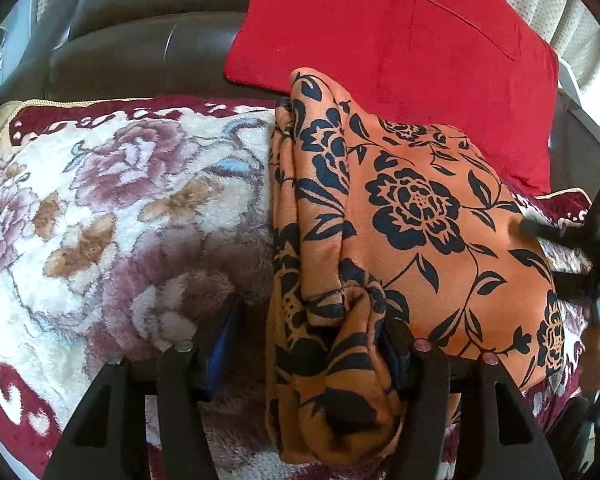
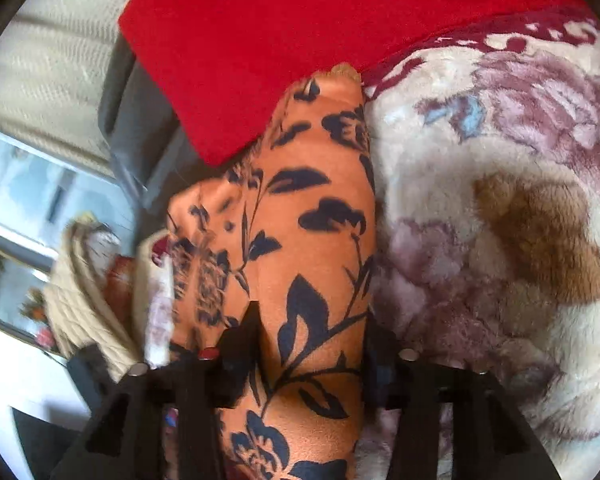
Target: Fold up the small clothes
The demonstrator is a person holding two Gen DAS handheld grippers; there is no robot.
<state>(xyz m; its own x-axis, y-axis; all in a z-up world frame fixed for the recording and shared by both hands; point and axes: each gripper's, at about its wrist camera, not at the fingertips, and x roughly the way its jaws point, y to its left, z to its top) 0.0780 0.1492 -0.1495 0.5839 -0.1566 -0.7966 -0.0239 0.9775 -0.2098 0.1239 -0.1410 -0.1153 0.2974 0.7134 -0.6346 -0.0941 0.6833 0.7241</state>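
Observation:
An orange garment [image 1: 412, 216] with a black flower print lies folded on a plush floral blanket [image 1: 112, 200]. My left gripper [image 1: 308, 320] stands open at the garment's near edge, with a bunched fold of the cloth lying between its fingers. My right gripper [image 2: 312, 328] is also open, and the garment [image 2: 312, 216] lies between its fingers and stretches away from the camera. The right gripper also shows in the left wrist view [image 1: 596, 236] at the garment's right edge.
A red cushion [image 1: 396, 52] leans on the dark leather sofa back [image 1: 140, 52] just behind the garment; it also shows in the right wrist view [image 2: 300, 40]. In the right wrist view a cream bag [image 2: 84, 304] and a window lie to the left, beyond the sofa edge.

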